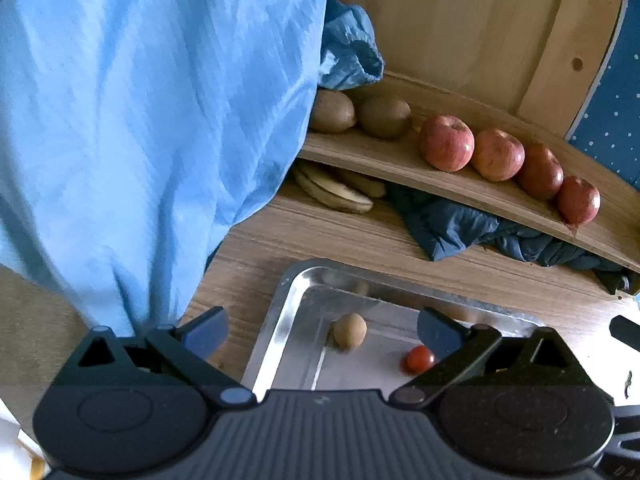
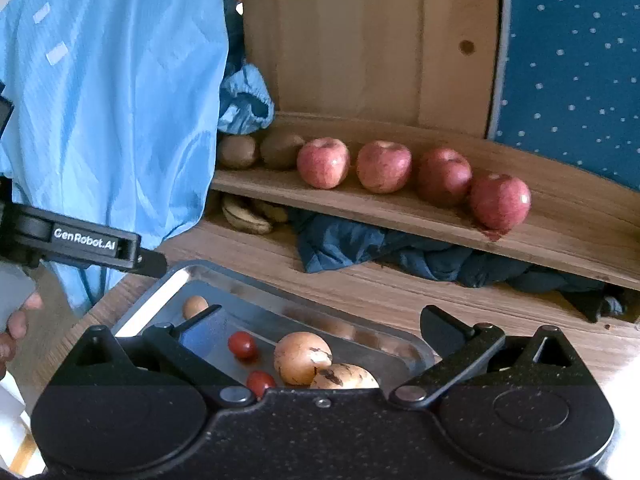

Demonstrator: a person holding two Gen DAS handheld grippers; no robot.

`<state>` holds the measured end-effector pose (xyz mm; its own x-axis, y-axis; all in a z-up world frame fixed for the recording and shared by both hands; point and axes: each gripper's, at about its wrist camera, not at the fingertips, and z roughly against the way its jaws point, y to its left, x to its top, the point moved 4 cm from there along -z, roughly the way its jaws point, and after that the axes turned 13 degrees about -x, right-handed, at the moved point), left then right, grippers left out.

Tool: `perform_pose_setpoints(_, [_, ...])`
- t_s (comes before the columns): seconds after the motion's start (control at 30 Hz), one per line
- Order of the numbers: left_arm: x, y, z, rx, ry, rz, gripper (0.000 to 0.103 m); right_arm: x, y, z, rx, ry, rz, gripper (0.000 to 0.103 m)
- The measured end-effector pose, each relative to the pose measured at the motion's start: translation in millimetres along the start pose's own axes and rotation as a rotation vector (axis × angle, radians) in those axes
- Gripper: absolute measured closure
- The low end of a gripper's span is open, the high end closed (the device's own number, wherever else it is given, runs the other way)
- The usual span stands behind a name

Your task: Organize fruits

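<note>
Both grippers [image 1: 322,330] [image 2: 320,330] (spread wide) above tray [image 1: 280,320].

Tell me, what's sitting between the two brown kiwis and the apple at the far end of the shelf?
Three more red apples sit in a row between the kiwis and the end apple on the wooden shelf. The right wrist view shows it best.

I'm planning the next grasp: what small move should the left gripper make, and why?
Probably ease the open left gripper down around the small brown fruit in the metal tray; it lies loose between the fingers, while apples already line the shelf.
</note>
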<state>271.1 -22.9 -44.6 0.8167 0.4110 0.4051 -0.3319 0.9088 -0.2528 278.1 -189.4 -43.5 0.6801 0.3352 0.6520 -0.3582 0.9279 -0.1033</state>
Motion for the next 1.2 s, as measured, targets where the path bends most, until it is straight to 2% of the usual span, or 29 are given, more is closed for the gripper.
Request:
perform_pose_setpoints(0.3, [-21,-7,30,0.024,-0.068,0.014,0.001,-8,-12,32,-0.014,-0.058,-0.026,0.001])
perform_pose_setpoints(0.63, [-49,-15,55,0.053,-0.09,-0.022,0.001,-21,-21,62,-0.03,-0.095,-0.014,0.001])
perform_pose_setpoints(1.2, [-73,-14,81,0.1,-0.122,0.005,0.001,-41,-30,85,-0.044,-0.093,-0.069,0.001])
